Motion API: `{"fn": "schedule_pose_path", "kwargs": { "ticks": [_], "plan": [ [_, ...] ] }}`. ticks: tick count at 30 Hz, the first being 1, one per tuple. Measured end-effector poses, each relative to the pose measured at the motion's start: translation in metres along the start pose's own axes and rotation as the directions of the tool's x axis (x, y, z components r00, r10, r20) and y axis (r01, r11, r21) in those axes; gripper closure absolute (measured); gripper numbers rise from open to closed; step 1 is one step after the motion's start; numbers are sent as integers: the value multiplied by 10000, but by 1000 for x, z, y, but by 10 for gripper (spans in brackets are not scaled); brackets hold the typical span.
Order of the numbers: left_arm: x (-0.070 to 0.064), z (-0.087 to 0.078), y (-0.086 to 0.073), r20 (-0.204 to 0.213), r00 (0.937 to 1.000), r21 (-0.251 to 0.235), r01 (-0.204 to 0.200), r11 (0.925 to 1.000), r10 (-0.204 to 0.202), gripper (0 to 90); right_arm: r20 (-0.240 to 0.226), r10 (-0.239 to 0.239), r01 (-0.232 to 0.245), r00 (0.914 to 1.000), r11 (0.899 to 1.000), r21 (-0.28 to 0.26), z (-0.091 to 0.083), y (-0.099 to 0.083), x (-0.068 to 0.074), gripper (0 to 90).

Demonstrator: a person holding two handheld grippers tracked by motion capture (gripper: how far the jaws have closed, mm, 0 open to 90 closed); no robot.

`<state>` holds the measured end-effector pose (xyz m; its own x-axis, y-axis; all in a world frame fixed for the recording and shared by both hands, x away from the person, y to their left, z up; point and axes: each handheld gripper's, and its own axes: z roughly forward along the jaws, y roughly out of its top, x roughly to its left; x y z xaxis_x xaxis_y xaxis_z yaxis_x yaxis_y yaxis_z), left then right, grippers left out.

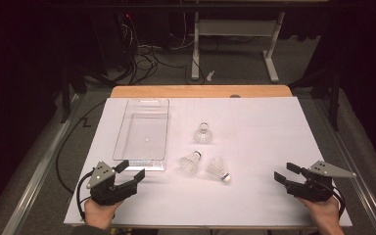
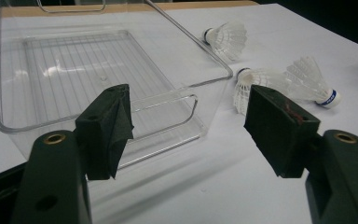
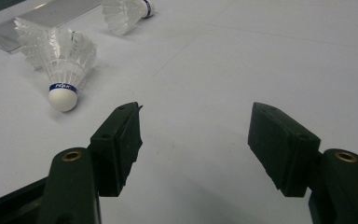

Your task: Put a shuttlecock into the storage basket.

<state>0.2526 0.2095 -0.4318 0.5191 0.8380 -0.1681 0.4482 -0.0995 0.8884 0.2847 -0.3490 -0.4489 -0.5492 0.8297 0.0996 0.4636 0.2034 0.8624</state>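
A: Three white shuttlecocks lie on the white sheet that covers the table (image 1: 254, 127). The nearest shuttlecock (image 1: 219, 169) lies on its side with its cork, ringed by a blue band, pointing toward the person's edge of the table. The middle shuttlecock (image 1: 191, 161) lies just to its left, close beside it; whether their feathers touch cannot be told from the high view.

B: And the third?

A: The far shuttlecock (image 1: 203, 133) sits a little farther up the sheet, apart from the other two, its cork pointing away from the person. All three lie to the right of the clear plastic bin (image 1: 162, 132), which stands on the left half of the sheet with nothing visible inside it.

B: Where are the grippers?

A: The left gripper (image 1: 130, 171) is held at the near left, just off the bin's near corner. Its jaws stand wide apart with nothing between them. In the left gripper view the bin's near wall shows past the left gripper (image 2: 191, 128).

B: The right one?

A: The right gripper (image 1: 284, 174) is held at the near right, well apart from the shuttlecocks. Its jaws are spread wide too, holding nothing, and in the right gripper view the bare sheet lies between them.
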Motion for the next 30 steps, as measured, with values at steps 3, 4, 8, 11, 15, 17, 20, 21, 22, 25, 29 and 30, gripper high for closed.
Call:
{"fn": "schedule_pose_path", "kwargs": {
  "ticks": [3,4,8,11,15,17,20,21,22,25,29,30],
  "plan": [
    [-1,0,1,33,10000,6,-5,10000,5,324,-8,1,-1,10000,10000,18,1,0,0,348],
    [-1,0,2,42,10000,4,-22,10000,22,323,-20,-3,3,10000,10000,35,1,0,0,349],
    [-3,1,4,79,9999,-13,-86,10000,86,322,-19,16,-15,10000,10000,47,2,1,0,348],
    [-5,1,6,115,9999,-48,-80,10000,80,322,-16,8,-8,10000,10000,42,2,1,0,348],
    [-6,3,8,129,9998,-42,-132,9999,132,321,-18,18,-18,10000,10000,50,2,1,0,348],
    [-7,3,9,156,9998,-45,-158,9999,159,321,-23,18,-18,10000,10000,56,2,1,0,348],
    [-9,5,10,191,9997,-40,-164,9999,164,319,-26,16,-16,10000,10000,62,2,0,0,348],
    [-10,5,11,236,9996,-39,-154,9999,154,319,-26,16,-16,10000,10000,62,2,0,0,348],
    [-10,6,11,269,9995,-43,-154,9999,155,318,-31,26,-26,10000,10000,76,2,1,1,348],
    [-12,7,13,358,9992,-28,-152,9999,153,318,-35,34,-34,10000,10000,78,2,1,1,348],
    [-15,10,16,466,9987,-38,-179,9998,180,317,-51,-7,7,10000,10000,76,3,1,1,348],
    [-16,12,16,499,9986,-51,-183,9998,186,317,-51,-7,7,10000,10000,76,3,1,1,348]
  ]
}}
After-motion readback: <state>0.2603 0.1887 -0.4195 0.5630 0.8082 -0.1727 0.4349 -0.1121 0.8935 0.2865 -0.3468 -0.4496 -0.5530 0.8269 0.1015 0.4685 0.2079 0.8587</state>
